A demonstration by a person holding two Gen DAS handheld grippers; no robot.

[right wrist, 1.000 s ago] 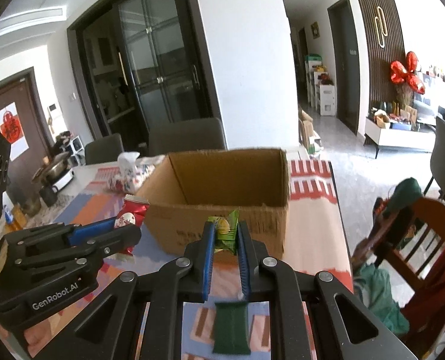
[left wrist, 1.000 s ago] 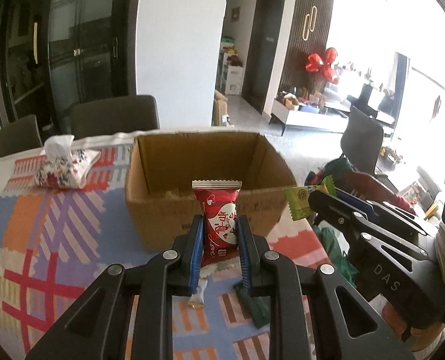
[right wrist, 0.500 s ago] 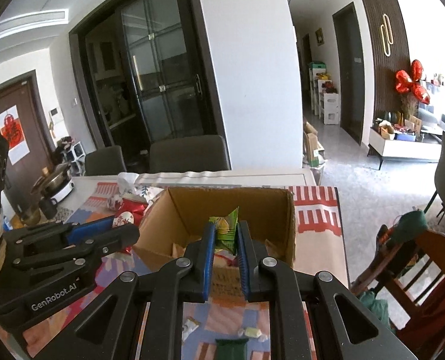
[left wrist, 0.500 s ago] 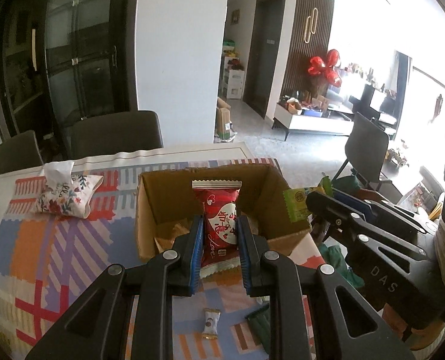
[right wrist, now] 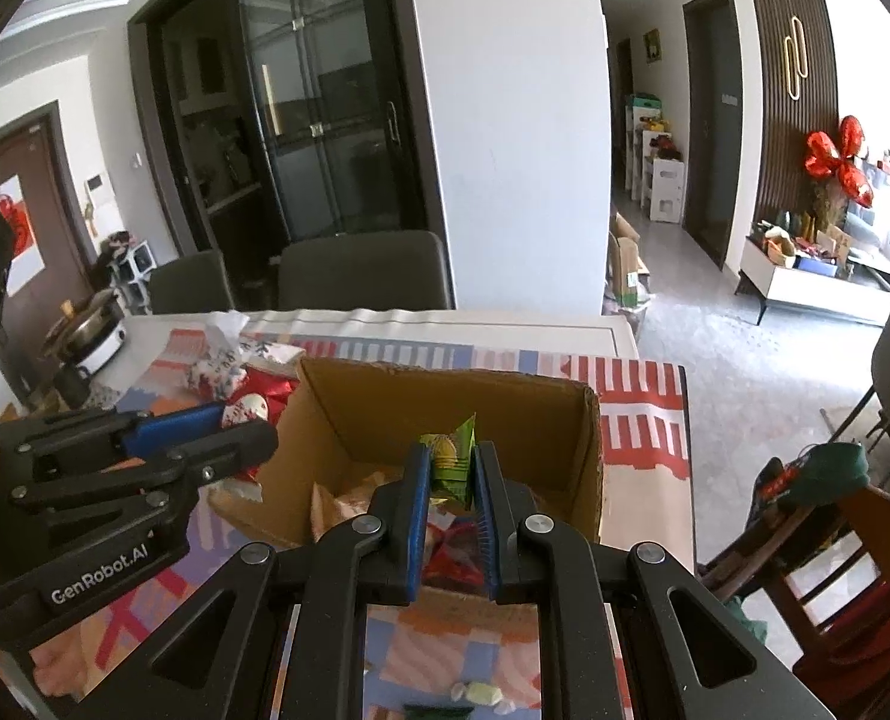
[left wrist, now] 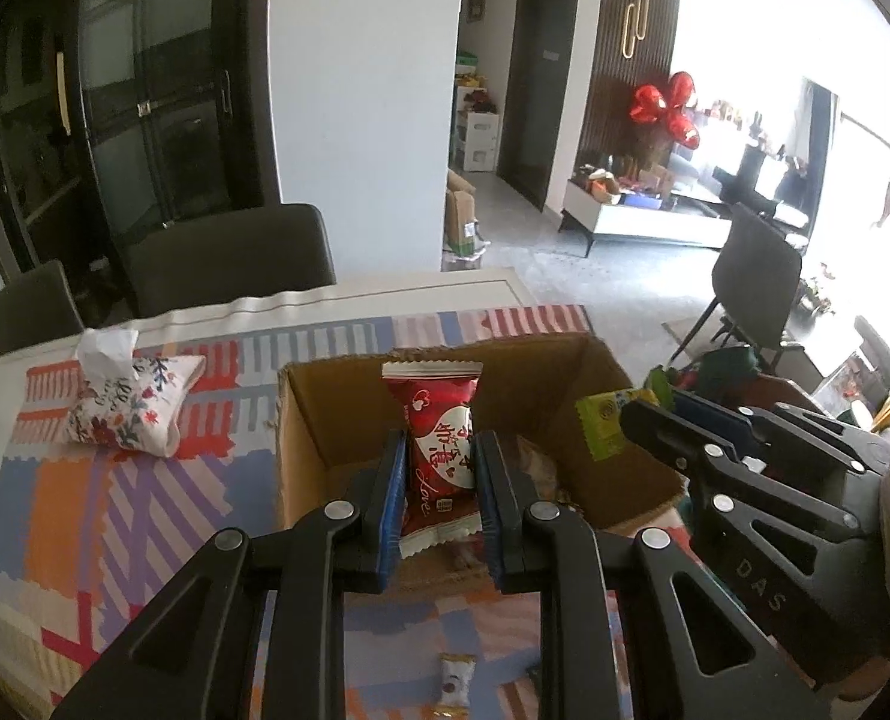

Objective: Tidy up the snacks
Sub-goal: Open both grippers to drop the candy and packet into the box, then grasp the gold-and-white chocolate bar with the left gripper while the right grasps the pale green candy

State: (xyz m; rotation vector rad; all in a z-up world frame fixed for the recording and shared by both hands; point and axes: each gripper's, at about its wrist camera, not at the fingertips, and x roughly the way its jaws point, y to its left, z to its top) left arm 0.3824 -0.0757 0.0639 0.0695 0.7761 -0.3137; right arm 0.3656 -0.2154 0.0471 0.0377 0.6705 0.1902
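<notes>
A: Left tongs?
B: Clamped on red snack packet, held over the cardboard box.
A: Right tongs?
B: Gripped green snack packet, above the same box on the bench.

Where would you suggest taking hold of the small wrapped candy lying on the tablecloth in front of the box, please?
Grip the small wrapped candy across its plump middle, coming straight down from above. It lies flat on the tablecloth, so only its top is exposed, and its twisted ends look too thin and floppy to hold. Both tongs are full now: left tongs hold the red packet.
</notes>
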